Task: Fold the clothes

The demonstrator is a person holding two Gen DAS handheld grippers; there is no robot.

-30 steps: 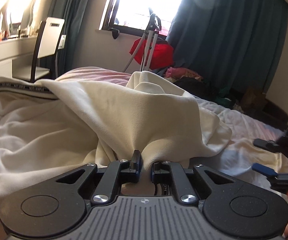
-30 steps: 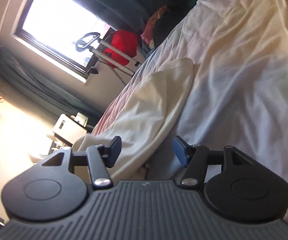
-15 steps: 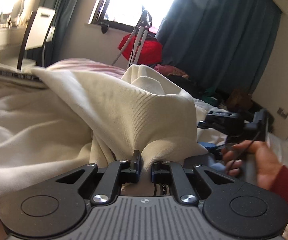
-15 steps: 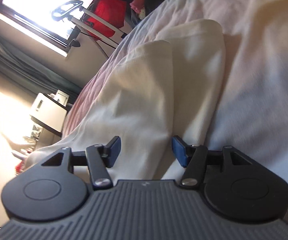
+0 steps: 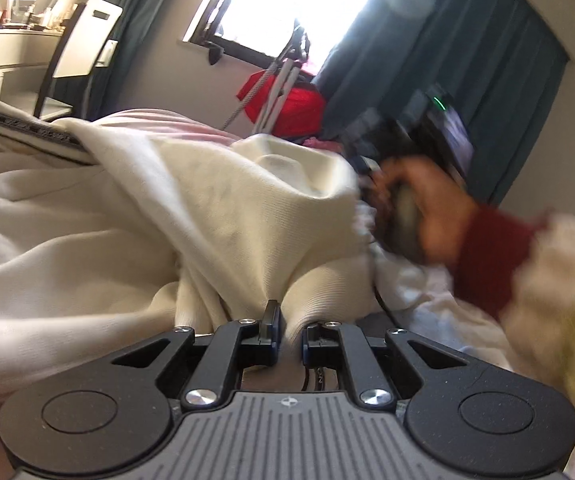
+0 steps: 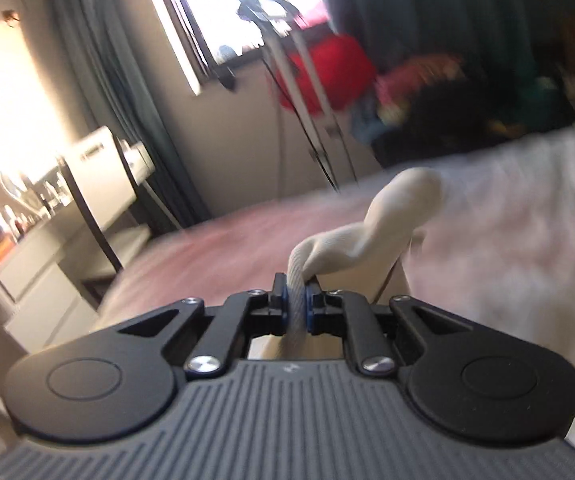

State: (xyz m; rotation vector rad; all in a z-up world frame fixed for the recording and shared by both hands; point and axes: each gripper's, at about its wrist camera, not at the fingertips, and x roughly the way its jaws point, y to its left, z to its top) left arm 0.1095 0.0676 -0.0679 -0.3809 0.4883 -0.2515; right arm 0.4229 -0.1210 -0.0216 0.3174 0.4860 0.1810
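A cream knit garment (image 5: 223,216) lies bunched on the bed, with a dark lettered band along its far left edge. My left gripper (image 5: 289,330) is shut on a fold of it at the near edge. My right gripper (image 6: 296,307) is shut on another cream fold (image 6: 391,220), which rises in a twisted loop ahead of the fingers. In the left wrist view the right gripper's body and the hand that holds it (image 5: 427,196) are blurred at the garment's right side.
The bed sheet (image 6: 507,240) is white and pink. A red bag on a trolley (image 5: 287,104) and a pile of clothes (image 6: 447,92) stand by the window and dark curtains. A white chair (image 5: 83,48) and a desk with clutter (image 6: 19,232) are at the left.
My right gripper was open over the garment's edge; it has shut on a fold and swung up and level. The left gripper keeps its hold.
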